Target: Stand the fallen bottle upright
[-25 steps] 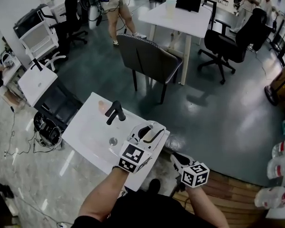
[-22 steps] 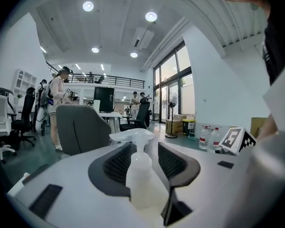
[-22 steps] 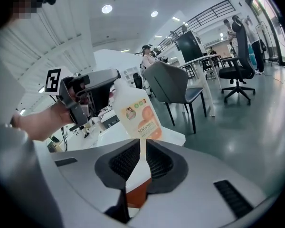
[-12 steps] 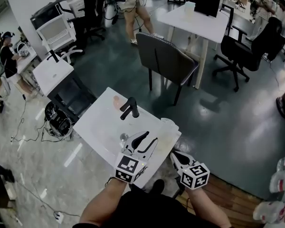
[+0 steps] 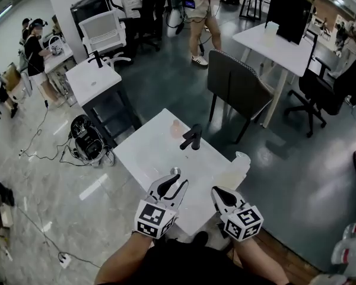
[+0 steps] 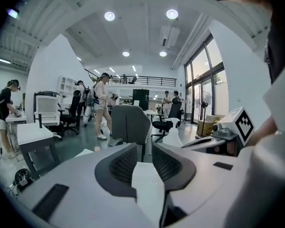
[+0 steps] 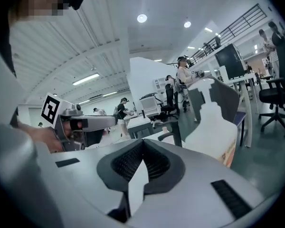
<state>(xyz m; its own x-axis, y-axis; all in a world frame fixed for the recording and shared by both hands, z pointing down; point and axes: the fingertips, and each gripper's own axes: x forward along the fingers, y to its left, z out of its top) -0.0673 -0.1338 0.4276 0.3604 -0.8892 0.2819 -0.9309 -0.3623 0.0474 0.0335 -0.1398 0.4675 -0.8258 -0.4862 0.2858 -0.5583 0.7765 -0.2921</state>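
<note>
Left gripper: jaws partly apart, have just been closing, nothing between them. Right gripper: jaws pressed together, empty. The bottle stands upright at the right corner of the white table, apart from both grippers, nearer the right one. Bottle walls are translucent white; contents cannot be determined

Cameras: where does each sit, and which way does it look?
Head view: on the person's head, looking down at table, bottle, forearms, left hand-held gripper and right hand-held gripper.
Left gripper view: on the left one, facing a chair along empty jaws, apart, just been closing; shirt at right.
Right gripper view: on the right one, along shut jaws; hand at left.
Shared: head and right gripper views both show the upright bottle.
</note>
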